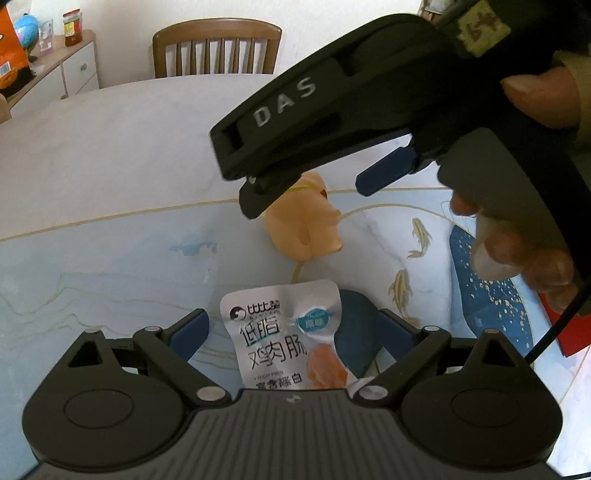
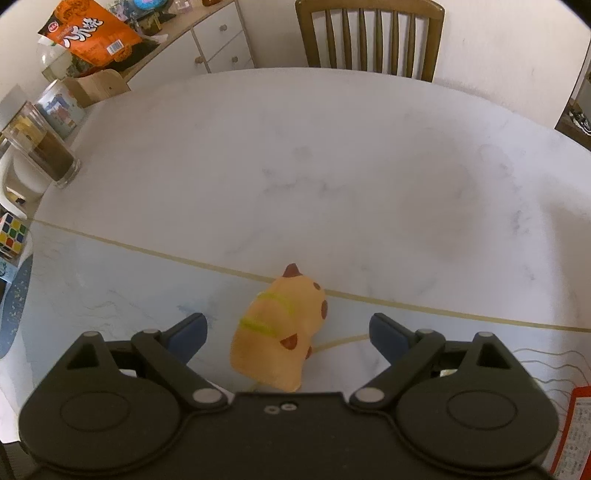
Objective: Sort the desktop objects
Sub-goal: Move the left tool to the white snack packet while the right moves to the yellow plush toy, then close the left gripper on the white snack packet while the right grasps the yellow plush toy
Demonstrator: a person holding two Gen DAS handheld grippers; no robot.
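A silver snack packet [image 1: 288,336] with Chinese print lies on the table between the wide-apart fingers of my left gripper [image 1: 293,328], which is open around it. A yellow-orange plush toy [image 2: 279,328] with brown spots and a green band lies on the table between the spread fingers of my right gripper [image 2: 286,332], which is open. In the left wrist view the toy [image 1: 306,229] lies beyond the packet, partly hidden under the right gripper [image 1: 314,192].
The table has a pale mat with gold lines and fish [image 1: 421,236]. A red packet [image 2: 576,424] lies at the right edge. A glass jar [image 2: 44,151], a tin, a Rubik's cube [image 2: 13,232] and an orange snack bag [image 2: 88,35] stand at the left. A wooden chair [image 2: 369,37] stands at the far side.
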